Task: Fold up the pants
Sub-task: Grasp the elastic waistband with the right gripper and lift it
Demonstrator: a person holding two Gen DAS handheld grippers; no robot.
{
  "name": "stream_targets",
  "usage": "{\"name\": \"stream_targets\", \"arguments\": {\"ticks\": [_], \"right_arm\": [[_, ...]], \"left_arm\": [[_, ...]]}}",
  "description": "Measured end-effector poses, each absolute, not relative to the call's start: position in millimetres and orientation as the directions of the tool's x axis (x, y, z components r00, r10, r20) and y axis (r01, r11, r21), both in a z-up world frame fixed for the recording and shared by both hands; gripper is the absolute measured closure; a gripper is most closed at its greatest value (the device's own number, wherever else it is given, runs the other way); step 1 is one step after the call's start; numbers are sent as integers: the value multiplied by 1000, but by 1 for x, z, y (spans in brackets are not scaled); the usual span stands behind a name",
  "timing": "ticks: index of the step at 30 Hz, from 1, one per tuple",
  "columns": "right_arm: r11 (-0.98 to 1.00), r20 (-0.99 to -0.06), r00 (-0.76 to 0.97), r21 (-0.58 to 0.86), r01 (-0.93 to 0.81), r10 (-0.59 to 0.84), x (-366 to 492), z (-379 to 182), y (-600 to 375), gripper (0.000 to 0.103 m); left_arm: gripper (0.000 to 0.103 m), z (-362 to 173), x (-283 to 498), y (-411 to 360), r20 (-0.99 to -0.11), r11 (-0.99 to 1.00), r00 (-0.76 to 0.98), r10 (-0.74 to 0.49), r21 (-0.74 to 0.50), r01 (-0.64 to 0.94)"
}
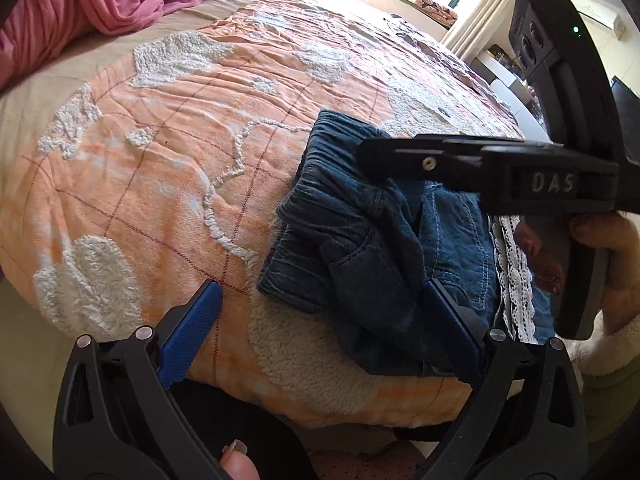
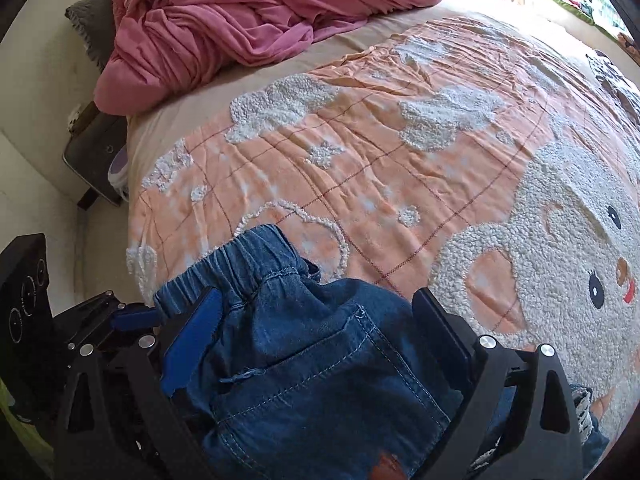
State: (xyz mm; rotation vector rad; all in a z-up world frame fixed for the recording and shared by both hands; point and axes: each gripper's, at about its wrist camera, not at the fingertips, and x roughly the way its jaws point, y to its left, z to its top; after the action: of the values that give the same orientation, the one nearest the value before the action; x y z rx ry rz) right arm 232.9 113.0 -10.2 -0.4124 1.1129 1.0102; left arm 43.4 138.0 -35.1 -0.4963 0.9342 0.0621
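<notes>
While denim pants (image 1: 372, 240) lie bunched at near edge of orange quilt (image 1: 160, 184), you hold left gripper (image 1: 320, 332) wide open, empty, one finger beside heap. Right gripper (image 2: 316, 344) spread wide over waistband, grasping nothing, likely ready to flatten cloth.

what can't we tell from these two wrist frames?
- Pants legs and hems: cut off by the bottom edge in the right wrist view; bunched folds and the right gripper cover them in the left wrist view.
- Left gripper: jaws apart; contact between its right finger and the denim unclear.
- Lace trim: its attachment is hidden.
</notes>
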Motion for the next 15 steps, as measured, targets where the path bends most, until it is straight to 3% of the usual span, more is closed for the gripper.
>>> {"name": "stream_targets", "arguments": {"ticks": [9, 10, 12, 14, 15], "right_arm": [[533, -884, 27, 257, -806, 467, 242, -32, 120, 12], [526, -881, 22, 262, -809, 473, 241, -32, 121, 16], [503, -873, -5, 285, -816, 487, 239, -31, 123, 37], [476, -866, -29, 303, -825, 500, 234, -29, 126, 54], [464, -861, -36, 308, -831, 507, 232, -28, 127, 61]], "left_arm": [[10, -35, 49, 142, -757, 863, 630, -174, -425, -273], [10, -35, 49, 142, -756, 863, 631, -174, -426, -272], [10, -36, 49, 143, -750, 854, 638, -178, -439, -278], [16, -37, 50, 147, -741, 838, 645, -186, -463, -290], [24, -37, 50, 148, -739, 832, 648, -183, -468, -299]]}}
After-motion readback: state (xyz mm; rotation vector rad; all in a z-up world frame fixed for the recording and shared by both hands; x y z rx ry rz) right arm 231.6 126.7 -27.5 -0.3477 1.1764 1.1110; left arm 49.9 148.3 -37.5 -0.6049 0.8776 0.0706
